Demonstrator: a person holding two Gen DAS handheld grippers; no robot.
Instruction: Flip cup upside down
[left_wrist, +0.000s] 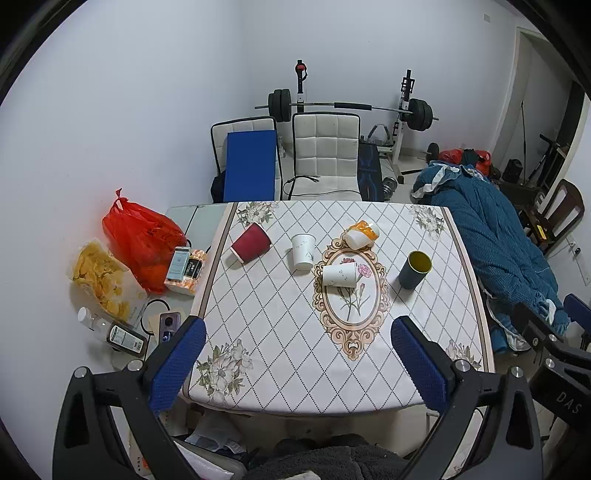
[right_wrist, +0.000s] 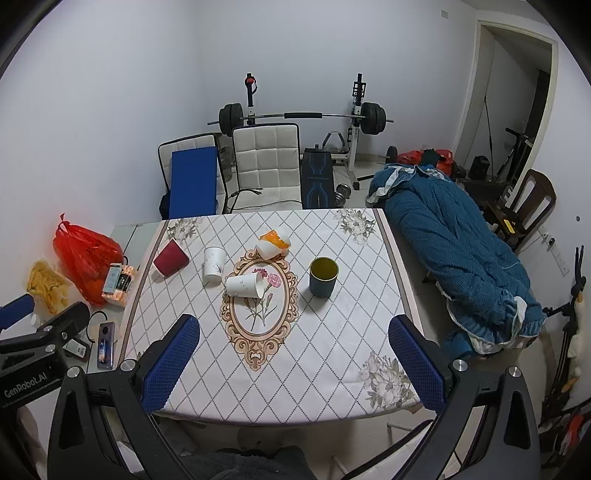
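A dark blue-grey cup with a yellow inside (left_wrist: 414, 270) (right_wrist: 323, 277) stands upright, mouth up, right of the table's middle. A white paper cup (left_wrist: 340, 275) (right_wrist: 244, 285) lies on its side on the oval flower motif. Another white cup (left_wrist: 303, 252) (right_wrist: 214, 264) stands upside down. A red cup (left_wrist: 251, 243) (right_wrist: 171, 261) and an orange-and-white cup (left_wrist: 362, 234) (right_wrist: 273, 242) lie tipped over farther back. My left gripper (left_wrist: 298, 363) and right gripper (right_wrist: 294, 363) are both open and empty, held above the table's near edge, well short of the cups.
The table (left_wrist: 280, 369) has a diamond-patterned cloth. Left of it are a red plastic bag (left_wrist: 140, 240), a bag of chips (left_wrist: 98, 275), small boxes and a phone. White chairs (left_wrist: 325, 155) and a barbell rack stand behind. A blue quilt (right_wrist: 465, 254) lies on the right.
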